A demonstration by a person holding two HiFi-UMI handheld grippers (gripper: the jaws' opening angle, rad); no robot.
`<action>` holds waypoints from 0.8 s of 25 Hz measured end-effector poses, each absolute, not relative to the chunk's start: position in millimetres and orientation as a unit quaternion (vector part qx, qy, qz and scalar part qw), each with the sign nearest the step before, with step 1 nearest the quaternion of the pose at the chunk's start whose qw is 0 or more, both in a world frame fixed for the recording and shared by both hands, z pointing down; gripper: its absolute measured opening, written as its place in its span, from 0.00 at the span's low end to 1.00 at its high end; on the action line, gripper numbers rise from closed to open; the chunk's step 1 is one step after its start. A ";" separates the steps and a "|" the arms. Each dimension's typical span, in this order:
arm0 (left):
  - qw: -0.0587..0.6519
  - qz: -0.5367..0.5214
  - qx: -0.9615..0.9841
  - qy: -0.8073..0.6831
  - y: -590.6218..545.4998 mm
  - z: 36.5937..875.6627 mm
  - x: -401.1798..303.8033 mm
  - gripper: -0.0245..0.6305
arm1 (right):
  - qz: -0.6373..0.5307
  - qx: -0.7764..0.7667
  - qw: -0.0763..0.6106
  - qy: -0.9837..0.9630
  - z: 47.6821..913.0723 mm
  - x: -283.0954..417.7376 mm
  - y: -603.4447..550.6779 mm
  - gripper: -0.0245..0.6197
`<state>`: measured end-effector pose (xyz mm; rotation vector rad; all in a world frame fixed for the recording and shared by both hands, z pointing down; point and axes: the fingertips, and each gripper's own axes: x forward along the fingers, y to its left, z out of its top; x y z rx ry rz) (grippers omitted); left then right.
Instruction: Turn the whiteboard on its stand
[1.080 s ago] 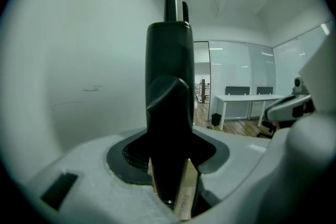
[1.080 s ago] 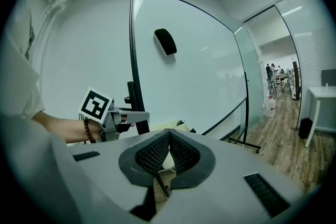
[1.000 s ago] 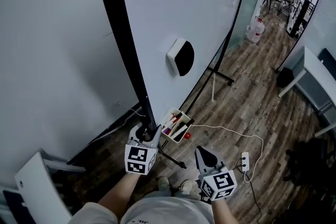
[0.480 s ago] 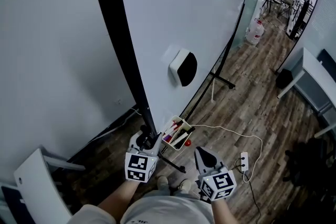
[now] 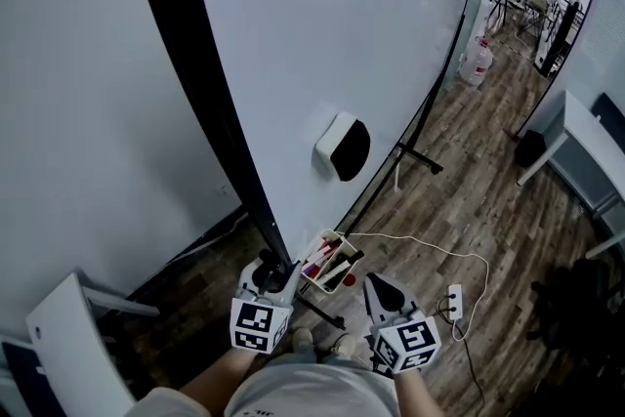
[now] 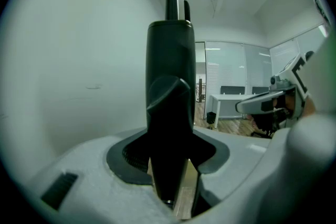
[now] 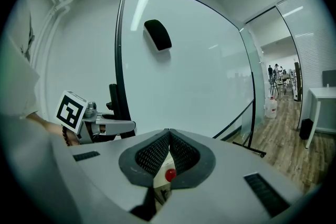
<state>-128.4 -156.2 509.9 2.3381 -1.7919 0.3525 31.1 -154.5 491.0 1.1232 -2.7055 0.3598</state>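
— Where's the big white whiteboard (image 5: 322,24) on its black stand?
— Straight ahead, running off far right. Its black frame edge (image 5: 210,112) stands near left.
— And the tongs?
— The left gripper (image 5: 270,272) clamps that edge low down. The right gripper (image 7: 168,147) is closed and empty, near right.

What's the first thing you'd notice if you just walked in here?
The huge whiteboard fills most of the head view. The left gripper is clamped on its black frame near the bottom. A black-and-white eraser sticks to the board, above a tray of markers.
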 end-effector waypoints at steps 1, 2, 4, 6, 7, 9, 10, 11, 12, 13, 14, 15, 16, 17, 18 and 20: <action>0.086 0.118 0.785 -0.602 -156.4 509.6 -128.6 0.32 | 0.121 0.378 0.095 -0.913 490.8 30.2 -154.7 0.05; 0.086 0.120 0.785 -0.602 -156.1 509.8 -128.5 0.32 | 0.121 0.377 0.095 -0.913 490.6 29.5 -154.3 0.05; 0.086 0.124 0.786 -0.599 -154.6 510.9 -127.7 0.32 | 0.122 0.376 0.095 -0.913 490.2 28.6 -152.8 0.05; 0.086 0.125 0.786 -0.599 -153.9 510.8 -127.2 0.32 | 0.122 0.376 0.095 -0.913 488.8 27.9 -152.0 0.05; 0.086 0.125 0.786 -0.600 -153.9 509.9 -127.6 0.33 | 0.122 0.377 0.094 -0.914 487.9 27.5 -151.8 0.05; 0.088 0.124 0.785 -0.600 -153.1 509.3 -127.5 0.32 | 0.120 0.377 0.091 -0.914 486.4 27.1 -151.4 0.05; 0.091 0.124 0.786 -0.599 -152.5 509.4 -126.8 0.33 | 0.120 0.377 0.090 -0.914 485.9 27.3 -151.3 0.05; 0.093 0.124 0.786 -0.598 -152.1 509.0 -125.9 0.33 | 0.119 0.376 0.089 -0.915 485.4 27.6 -151.1 0.05; 0.094 0.124 0.787 -0.598 -151.8 508.5 -125.0 0.35 | 0.119 0.375 0.089 -0.915 485.1 27.7 -151.0 0.05; 0.096 0.124 0.787 -0.597 -151.2 508.4 -124.6 0.36 | 0.120 0.375 0.089 -0.915 485.1 27.3 -150.7 0.05; 0.098 0.125 0.786 -0.597 -150.4 508.9 -124.9 0.36 | 0.120 0.374 0.089 -0.915 485.2 26.4 -150.2 0.05; 0.100 0.125 0.785 -0.598 -149.3 509.8 -125.7 0.37 | 0.121 0.372 0.089 -0.916 485.4 25.2 -149.7 0.05; 0.102 0.125 0.784 -0.599 -147.8 510.2 -126.8 0.37 | 0.121 0.371 0.089 -0.916 485.5 23.8 -148.8 0.05; 0.103 0.124 0.783 -0.601 -145.9 509.7 -127.8 0.37 | 0.121 0.369 0.089 -0.917 485.4 22.5 -147.5 0.05; 0.103 0.124 0.782 -0.603 -143.5 508.8 -128.6 0.37 | 0.122 0.367 0.088 -0.918 485.3 21.3 -145.8 0.05; 0.107 0.123 0.779 -0.605 -137.0 508.7 -129.0 0.37 | 0.123 0.364 0.088 -0.919 485.8 20.0 -142.3 0.05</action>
